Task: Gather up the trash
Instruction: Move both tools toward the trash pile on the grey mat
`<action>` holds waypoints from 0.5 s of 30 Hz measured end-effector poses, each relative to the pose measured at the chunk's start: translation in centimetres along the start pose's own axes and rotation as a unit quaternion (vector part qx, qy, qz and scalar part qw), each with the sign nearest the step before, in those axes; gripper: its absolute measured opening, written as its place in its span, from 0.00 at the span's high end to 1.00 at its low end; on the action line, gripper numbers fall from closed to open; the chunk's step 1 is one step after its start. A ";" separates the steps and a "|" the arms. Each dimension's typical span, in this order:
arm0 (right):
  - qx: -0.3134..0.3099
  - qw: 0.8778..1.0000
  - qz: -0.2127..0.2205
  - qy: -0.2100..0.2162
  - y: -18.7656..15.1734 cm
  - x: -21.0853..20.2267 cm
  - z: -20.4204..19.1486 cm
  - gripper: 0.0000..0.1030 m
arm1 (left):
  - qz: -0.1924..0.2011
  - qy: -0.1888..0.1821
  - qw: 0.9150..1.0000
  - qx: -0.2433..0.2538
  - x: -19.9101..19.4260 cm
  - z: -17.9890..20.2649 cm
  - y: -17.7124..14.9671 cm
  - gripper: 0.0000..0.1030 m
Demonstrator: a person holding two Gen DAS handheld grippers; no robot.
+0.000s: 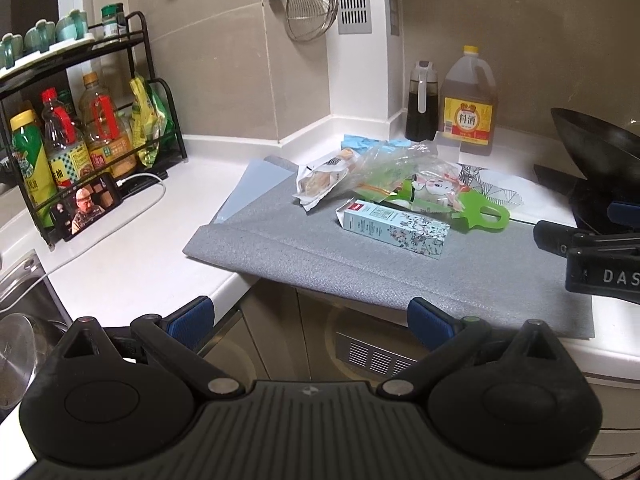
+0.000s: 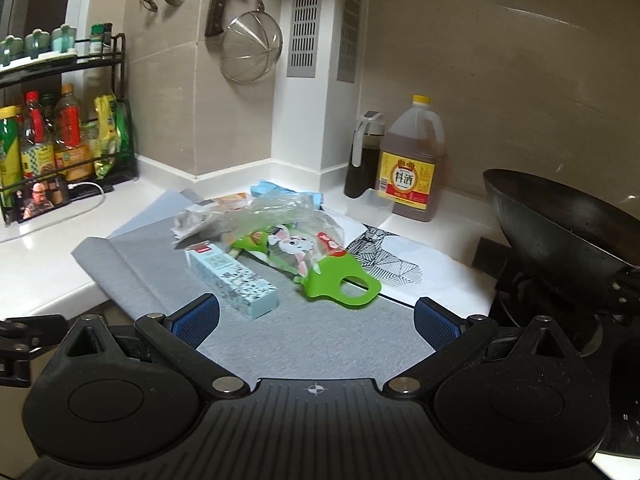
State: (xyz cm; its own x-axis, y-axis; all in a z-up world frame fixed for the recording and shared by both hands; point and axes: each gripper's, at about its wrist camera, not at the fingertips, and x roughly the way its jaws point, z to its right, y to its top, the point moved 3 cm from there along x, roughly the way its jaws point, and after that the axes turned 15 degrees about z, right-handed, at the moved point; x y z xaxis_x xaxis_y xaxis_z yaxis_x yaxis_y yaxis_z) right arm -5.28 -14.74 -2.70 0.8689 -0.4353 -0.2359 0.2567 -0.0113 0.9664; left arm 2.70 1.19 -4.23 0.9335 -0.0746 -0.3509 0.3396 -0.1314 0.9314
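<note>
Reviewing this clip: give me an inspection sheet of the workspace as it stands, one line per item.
Surface: grey mat over a white counter, its front edge overhanging.
Job's things: pale blue carton lying flat; green bag with a handle hole; clear plastic wrap; snack wrapper; all heaped on the mat.
Clutter: patterned paper under the heap's right side.
Grippers: left gripper and right gripper both open, empty, short of the trash.
Cables: white cable running from the phone toward the sink.
Surroundings: cooking wine jug, dark sauce bottle, wok, condiment rack, hanging strainer.
</note>
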 end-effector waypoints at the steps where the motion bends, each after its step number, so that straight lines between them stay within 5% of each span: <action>1: 0.002 1.000 0.000 0.004 0.1 -0.3 0.0 0.00 | 0.002 0.001 1.000 0.000 -0.2 0.0 0.0 0.00; 15: 0.000 1.000 0.014 0.014 1.1 -3.9 -0.1 0.00 | 0.021 -0.005 1.000 -0.002 -2.5 0.5 0.4 0.00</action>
State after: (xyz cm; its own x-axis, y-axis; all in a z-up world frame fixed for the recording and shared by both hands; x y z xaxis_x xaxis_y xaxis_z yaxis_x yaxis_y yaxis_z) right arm -8.36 -12.98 -0.75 0.8873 -0.4100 -0.2113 0.2320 0.0009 0.9727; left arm 0.42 0.80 -3.08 0.9458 -0.0901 -0.3120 0.3001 -0.1241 0.9458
